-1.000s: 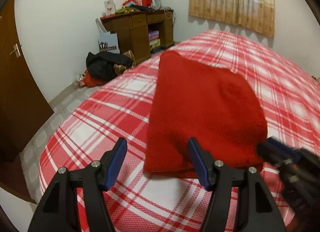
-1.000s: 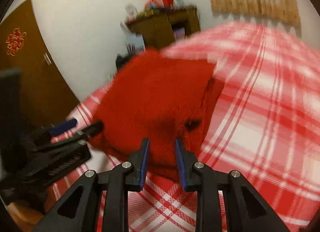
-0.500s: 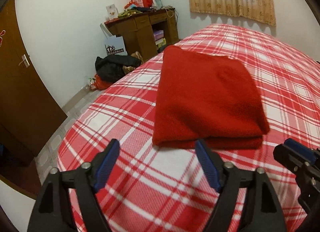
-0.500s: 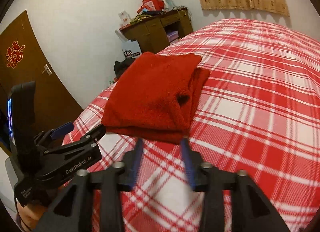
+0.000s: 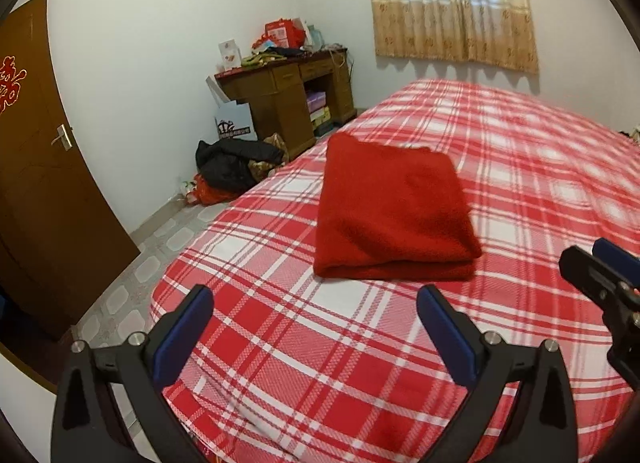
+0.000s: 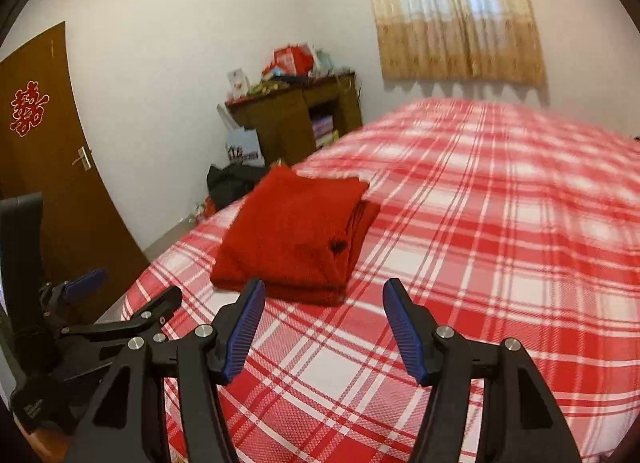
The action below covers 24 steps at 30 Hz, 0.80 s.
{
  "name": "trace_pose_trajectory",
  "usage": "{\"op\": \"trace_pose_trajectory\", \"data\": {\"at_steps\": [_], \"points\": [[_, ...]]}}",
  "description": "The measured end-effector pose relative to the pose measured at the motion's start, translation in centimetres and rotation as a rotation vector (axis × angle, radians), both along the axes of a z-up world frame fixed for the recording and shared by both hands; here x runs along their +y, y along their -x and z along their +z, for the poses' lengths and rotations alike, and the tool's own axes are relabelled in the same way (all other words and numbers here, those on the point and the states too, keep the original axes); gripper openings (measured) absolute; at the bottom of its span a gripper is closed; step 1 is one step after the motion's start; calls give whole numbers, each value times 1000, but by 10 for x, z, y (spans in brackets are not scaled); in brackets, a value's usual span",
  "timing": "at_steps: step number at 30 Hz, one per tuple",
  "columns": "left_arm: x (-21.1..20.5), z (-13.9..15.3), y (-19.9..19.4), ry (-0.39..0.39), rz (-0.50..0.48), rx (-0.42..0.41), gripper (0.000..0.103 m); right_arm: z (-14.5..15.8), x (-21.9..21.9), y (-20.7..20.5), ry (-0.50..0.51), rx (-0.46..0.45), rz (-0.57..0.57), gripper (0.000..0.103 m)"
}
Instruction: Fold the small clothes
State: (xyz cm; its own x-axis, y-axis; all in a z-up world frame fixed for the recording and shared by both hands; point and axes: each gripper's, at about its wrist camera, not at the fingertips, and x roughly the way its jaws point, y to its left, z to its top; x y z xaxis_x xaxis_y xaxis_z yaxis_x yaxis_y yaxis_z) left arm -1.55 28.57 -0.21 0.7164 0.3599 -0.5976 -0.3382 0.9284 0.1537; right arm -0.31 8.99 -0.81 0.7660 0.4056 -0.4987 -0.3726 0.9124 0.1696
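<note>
1. Your left gripper and right gripper are both opening, nothing between their jaws.
2. The red garment lies folded near the bed's left edge.
3. This fold looks finished; next, fetch another piece.

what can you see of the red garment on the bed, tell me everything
The red garment is plain deep red with a fuzzy, fleece-like surface. It is folded into a thick, roughly rectangular bundle, with stacked layers showing along its near edge and right side. A small dark spot sits near its right edge in the right wrist view. It lies flat on the red and white plaid bedcover, near the bed's left edge. Only the bedcover touches it; both tongs are clear of it.
</note>
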Motion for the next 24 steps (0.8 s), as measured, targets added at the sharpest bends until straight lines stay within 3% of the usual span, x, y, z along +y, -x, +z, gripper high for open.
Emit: {"op": "trace_pose_trajectory", "data": {"at_steps": [4,7,14,24], "points": [[-10,11,12,-8,-4,-43,103,18,-4,17,1,-64,-31,64],[-17,19,16,-20,13,-52,103,29,-9,27,-13,-103,-42,71],[-24,37,31,-26,16,-107,103,51,-16,43,-28,-175,-59,71],[-36,47,38,-60,4,-152,103,58,-23,51,-37,-210,-93,72]]}}
